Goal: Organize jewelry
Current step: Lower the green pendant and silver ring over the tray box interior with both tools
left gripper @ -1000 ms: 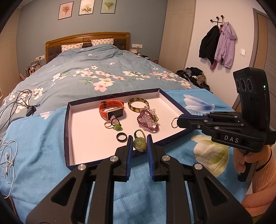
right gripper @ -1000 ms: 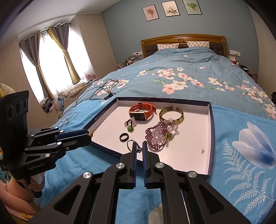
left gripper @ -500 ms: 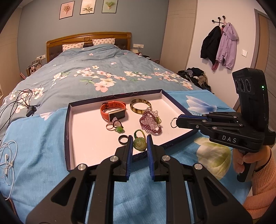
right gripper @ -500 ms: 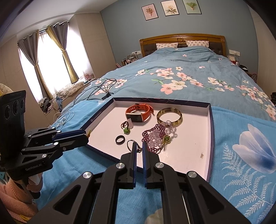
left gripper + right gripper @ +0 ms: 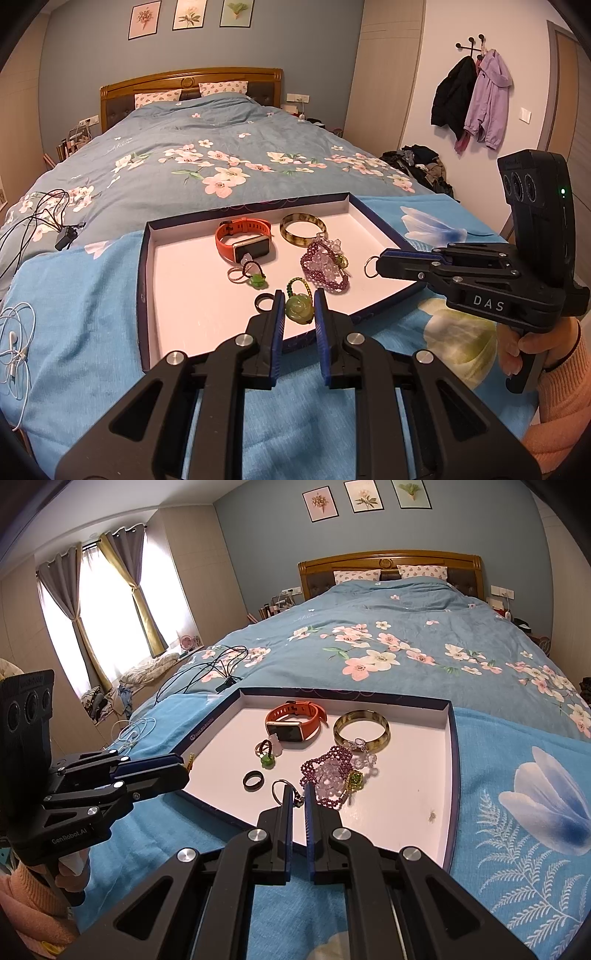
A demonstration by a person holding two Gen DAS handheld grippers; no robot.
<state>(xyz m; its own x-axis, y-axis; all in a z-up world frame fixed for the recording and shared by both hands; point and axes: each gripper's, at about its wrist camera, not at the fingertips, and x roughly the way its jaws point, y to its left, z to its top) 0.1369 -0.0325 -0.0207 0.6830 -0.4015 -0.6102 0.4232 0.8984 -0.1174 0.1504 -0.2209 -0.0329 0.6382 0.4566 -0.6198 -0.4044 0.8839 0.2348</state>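
Left tongs [image 5: 299, 308] marked GenRobot.AI gripping jade pendant [image 5: 298, 307], right tongs [image 5: 298, 799] marked DAS pinching keyring [image 5: 282, 790]

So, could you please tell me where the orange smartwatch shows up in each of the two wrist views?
Left wrist view: the orange smartwatch lies in the far middle of the tray, left of the amber bangle.
Right wrist view: the watch lies at the tray's far side, again left of the bangle.
Shared landmark: the small black ring nearer the cameras.
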